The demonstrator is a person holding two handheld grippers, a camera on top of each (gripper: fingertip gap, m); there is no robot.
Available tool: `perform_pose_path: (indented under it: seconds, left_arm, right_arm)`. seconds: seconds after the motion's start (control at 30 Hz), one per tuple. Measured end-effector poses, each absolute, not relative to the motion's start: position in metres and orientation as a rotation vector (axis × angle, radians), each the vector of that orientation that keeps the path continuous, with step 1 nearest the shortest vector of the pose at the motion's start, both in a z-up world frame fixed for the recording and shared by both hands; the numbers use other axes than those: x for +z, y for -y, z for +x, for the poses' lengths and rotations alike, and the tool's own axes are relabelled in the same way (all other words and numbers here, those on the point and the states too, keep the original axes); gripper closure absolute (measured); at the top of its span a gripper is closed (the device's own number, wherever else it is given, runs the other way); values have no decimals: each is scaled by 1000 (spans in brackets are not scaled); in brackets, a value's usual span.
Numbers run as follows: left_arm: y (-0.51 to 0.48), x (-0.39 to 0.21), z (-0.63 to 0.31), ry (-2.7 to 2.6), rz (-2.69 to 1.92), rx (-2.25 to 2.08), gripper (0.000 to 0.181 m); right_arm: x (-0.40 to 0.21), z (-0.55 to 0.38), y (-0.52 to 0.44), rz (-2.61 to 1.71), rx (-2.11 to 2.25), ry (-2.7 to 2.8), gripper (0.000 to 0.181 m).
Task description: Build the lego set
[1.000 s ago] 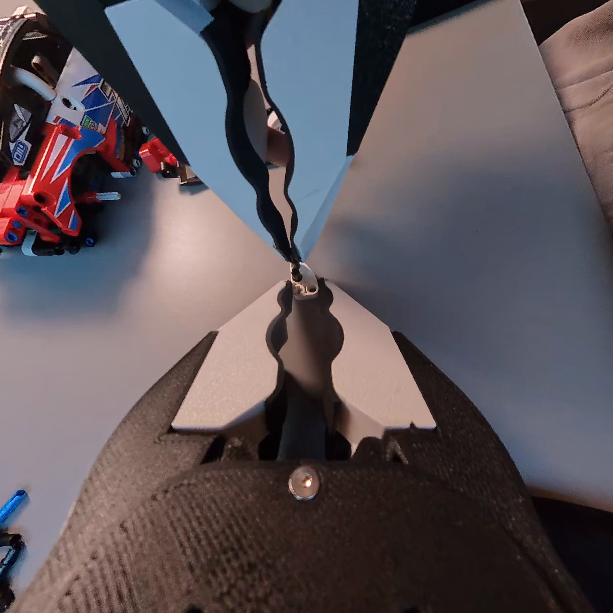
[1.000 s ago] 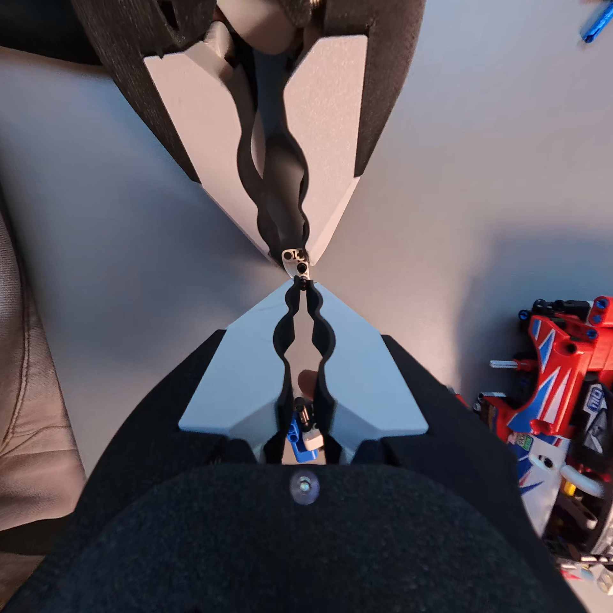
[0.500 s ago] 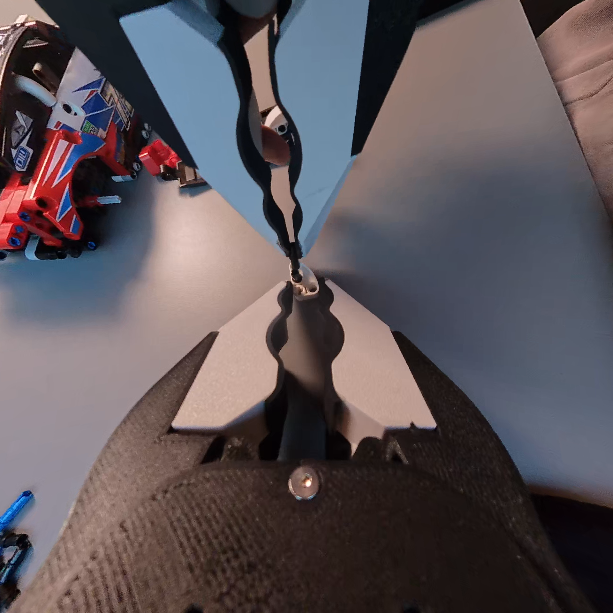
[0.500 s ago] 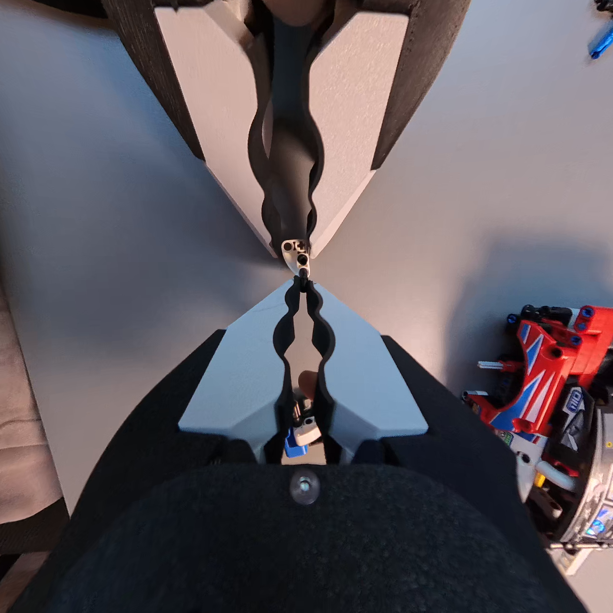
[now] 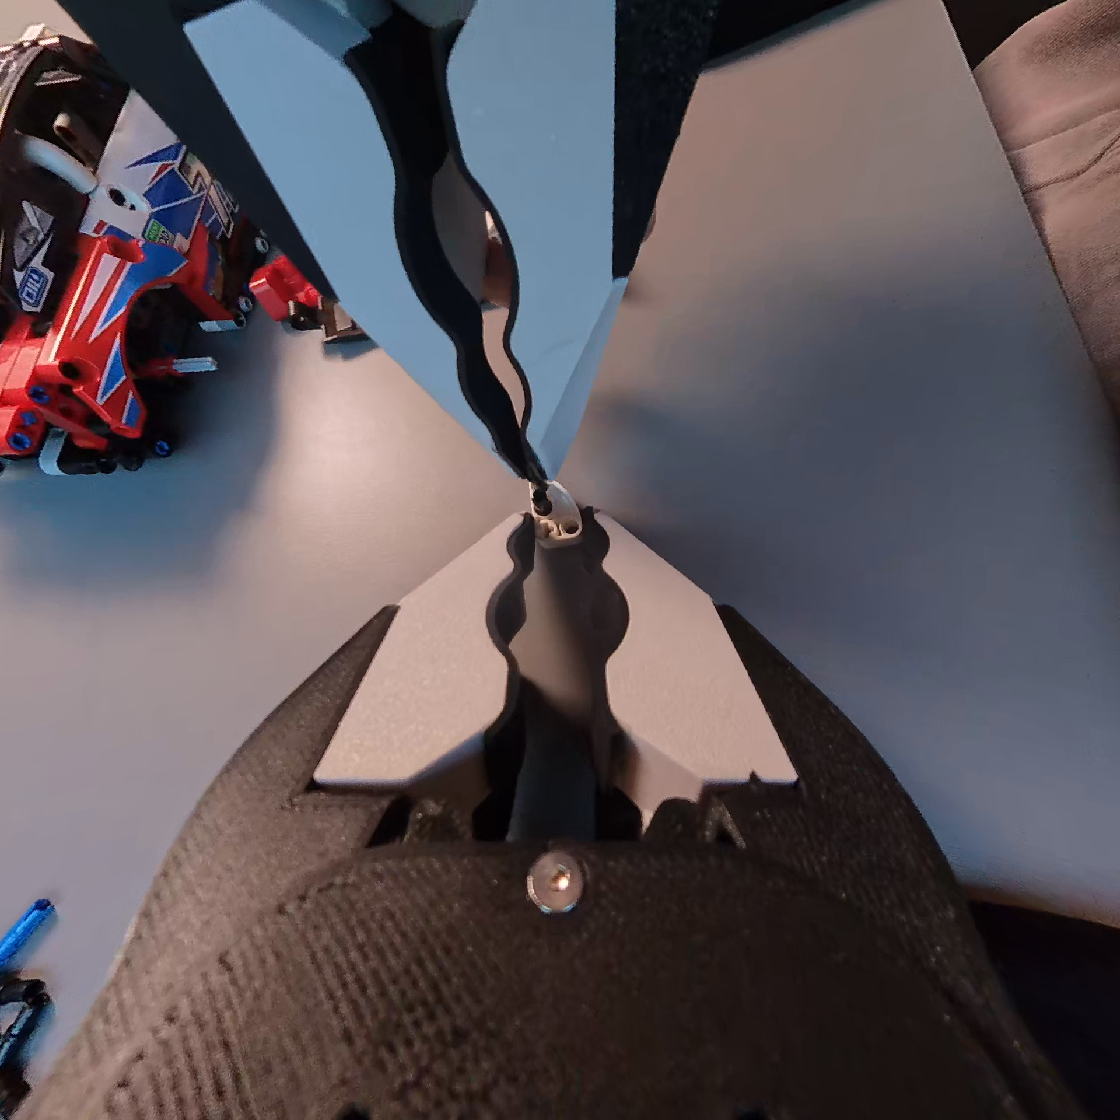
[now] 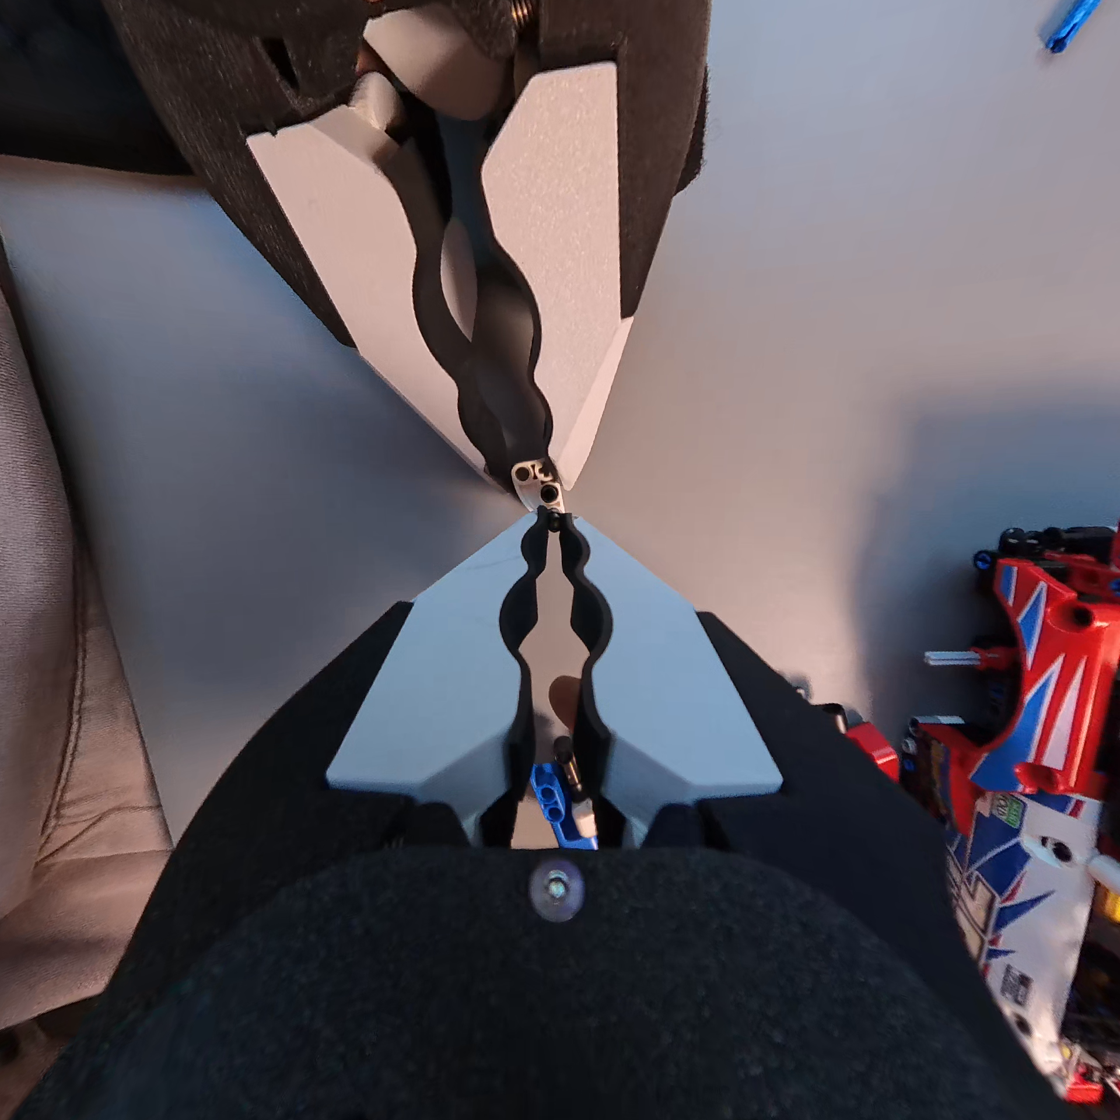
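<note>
My left gripper (image 5: 559,526) is shut on a small light grey connector (image 5: 557,522), held above the grey table. My right gripper (image 6: 553,519) is shut on a short black pin (image 6: 553,520). The two grippers meet tip to tip. The pin (image 5: 539,498) touches one hole of the connector (image 6: 537,485); how deep it sits I cannot tell. In the left wrist view the right gripper (image 5: 534,470) comes in from the top. In the right wrist view the left gripper (image 6: 533,479) comes in from the top. The partly built red, blue and white lego car (image 5: 79,303) lies on the table beside them.
The car also shows at the right edge of the right wrist view (image 6: 1042,727). A blue pin (image 5: 24,933) and a black part (image 5: 18,1018) lie at the lower left. A blue beam (image 6: 554,800) lies under my right gripper. A small red part (image 5: 285,291) sits next to the car. Less than 4 cm separates the two grippers' tips.
The grippers stay tip to tip, each holding its part. Both have tilted and shifted slightly, so the car sits a little differently in the views.
</note>
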State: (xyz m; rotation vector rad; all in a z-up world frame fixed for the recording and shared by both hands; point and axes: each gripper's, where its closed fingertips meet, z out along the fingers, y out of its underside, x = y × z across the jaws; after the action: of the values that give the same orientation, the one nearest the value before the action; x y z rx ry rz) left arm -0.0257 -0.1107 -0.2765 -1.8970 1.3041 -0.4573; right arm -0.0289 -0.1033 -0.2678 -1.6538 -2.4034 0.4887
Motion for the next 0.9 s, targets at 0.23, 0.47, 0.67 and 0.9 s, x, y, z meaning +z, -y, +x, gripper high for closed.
perform_pose_path:
  seconds: [0.23,0.47,0.67,0.9]
  left_arm:
    - [111,-277,-26,-1295,-1904,-455,167]
    - [110,-276,-25,-1275,-1919,-465,168]
    - [110,-277,-26,-1273,-1921,-467,168]
    - [110,-277,-26,-1277,-1916,-455,168]
  right_arm:
    - [-268,-29,103,-1582,357,2434,180]
    - [-267,-30,103,-1684,325,2418,180]
    - [-268,-32,104,-1716,332,2370,180]
    - [-268,-32,103,-1696,345,2346,180]
